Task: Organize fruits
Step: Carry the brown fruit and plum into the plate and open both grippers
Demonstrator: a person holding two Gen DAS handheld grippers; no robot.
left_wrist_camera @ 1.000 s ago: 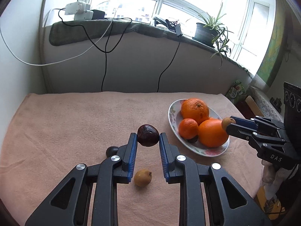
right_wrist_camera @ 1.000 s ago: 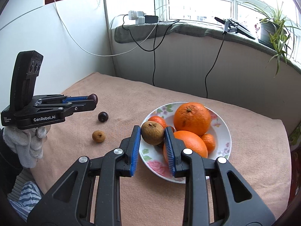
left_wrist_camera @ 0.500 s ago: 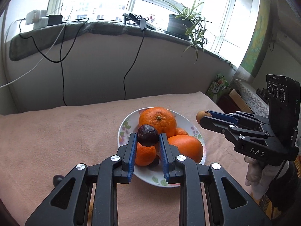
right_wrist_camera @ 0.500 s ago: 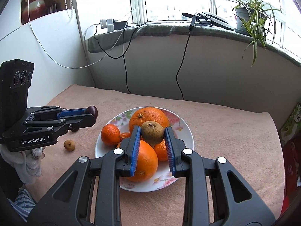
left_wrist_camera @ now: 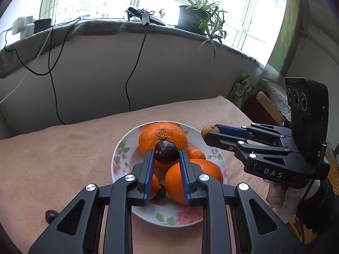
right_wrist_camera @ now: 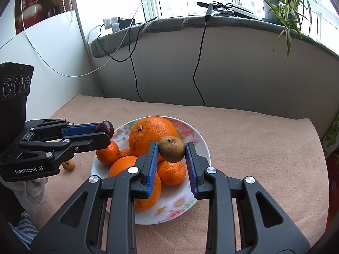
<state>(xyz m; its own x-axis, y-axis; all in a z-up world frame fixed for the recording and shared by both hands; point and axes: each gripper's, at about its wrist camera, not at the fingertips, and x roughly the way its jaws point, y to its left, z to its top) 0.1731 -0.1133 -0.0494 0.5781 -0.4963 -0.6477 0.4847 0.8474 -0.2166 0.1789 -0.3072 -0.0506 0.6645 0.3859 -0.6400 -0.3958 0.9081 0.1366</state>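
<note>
Your left gripper (left_wrist_camera: 166,158) is clamped on a dark plum (left_wrist_camera: 166,152), held above the oranges (left_wrist_camera: 163,138) in the plate (left_wrist_camera: 169,216). Your right gripper (right_wrist_camera: 172,150) grips a brown fruit (right_wrist_camera: 171,149) over the same plate.

Daylight floods both views from the white-framed windows (left_wrist_camera: 95,6) along the far wall, where the panes are blown out to near-white glare and nothing outside reads clearly. The grey wall below the sill (right_wrist_camera: 233,67) sits in softer shade. On the peach cloth-covered worktop (left_wrist_camera: 63,148) the light is even and diffuse, with only faint, soft shadows under the white floral plate (right_wrist_camera: 199,144) and its glossy oranges (left_wrist_camera: 163,135), which carry small pale highlights. Focus is sharp and free of motion blur. Fisheye distortion bends the sill into an arc, and dark vignetting fills every corner.
</note>
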